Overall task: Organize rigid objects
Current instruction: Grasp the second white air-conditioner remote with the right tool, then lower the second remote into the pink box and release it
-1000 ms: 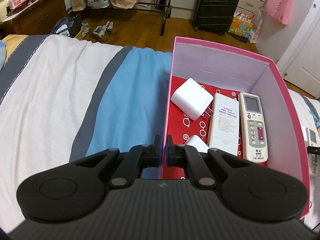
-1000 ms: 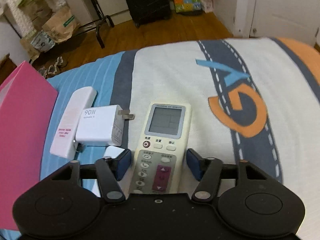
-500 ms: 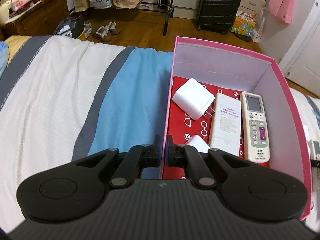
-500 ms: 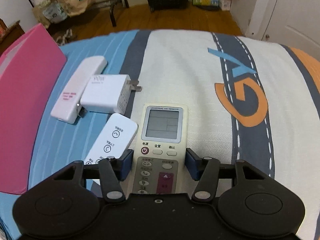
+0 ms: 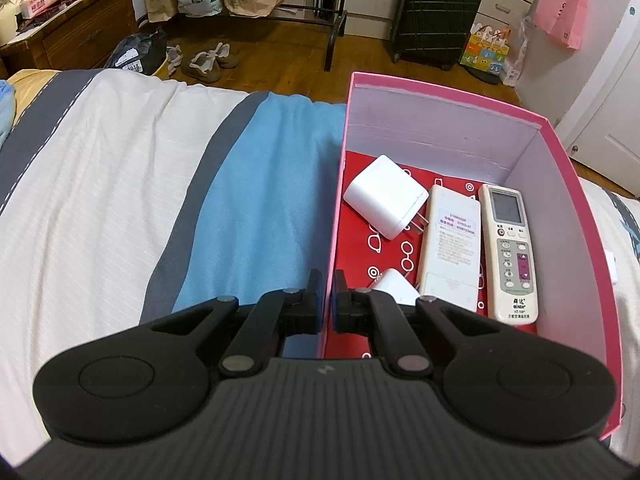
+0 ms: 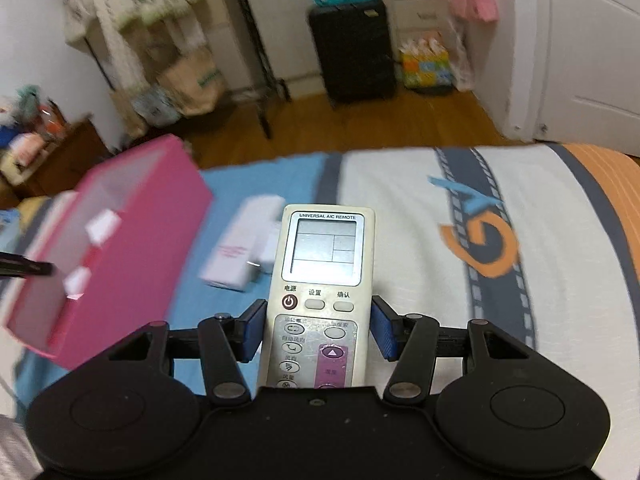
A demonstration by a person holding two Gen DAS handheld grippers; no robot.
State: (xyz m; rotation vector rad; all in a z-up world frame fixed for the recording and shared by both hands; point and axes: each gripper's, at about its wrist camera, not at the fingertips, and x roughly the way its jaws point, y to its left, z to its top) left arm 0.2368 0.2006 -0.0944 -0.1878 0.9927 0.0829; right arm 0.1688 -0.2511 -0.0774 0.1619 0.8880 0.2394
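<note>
My left gripper (image 5: 327,300) is shut on the left wall of the pink box (image 5: 448,104), which sits on the bed. Inside lie a white charger (image 5: 384,196), a flat white remote (image 5: 450,248), a beige remote (image 5: 512,252) and a small white item (image 5: 394,288) partly hidden by my fingers. My right gripper (image 6: 318,330) is shut on a beige A/C remote (image 6: 324,276) and holds it lifted above the bed. The pink box (image 6: 132,248) shows at left in the right wrist view, with a blurred white remote (image 6: 244,252) on the bed beside it.
The bedspread (image 5: 120,200) has white, grey and blue stripes, with an orange and grey logo (image 6: 480,236) on the right. Past the bed's far edge are a black suitcase (image 5: 436,12), shoes (image 5: 208,60), paper bags and a wooden cabinet (image 5: 68,28).
My right gripper closed on the A/C remote and lifted it off the bed, and the view swung up and left toward the pink box. My left gripper kept its hold on the box wall.
</note>
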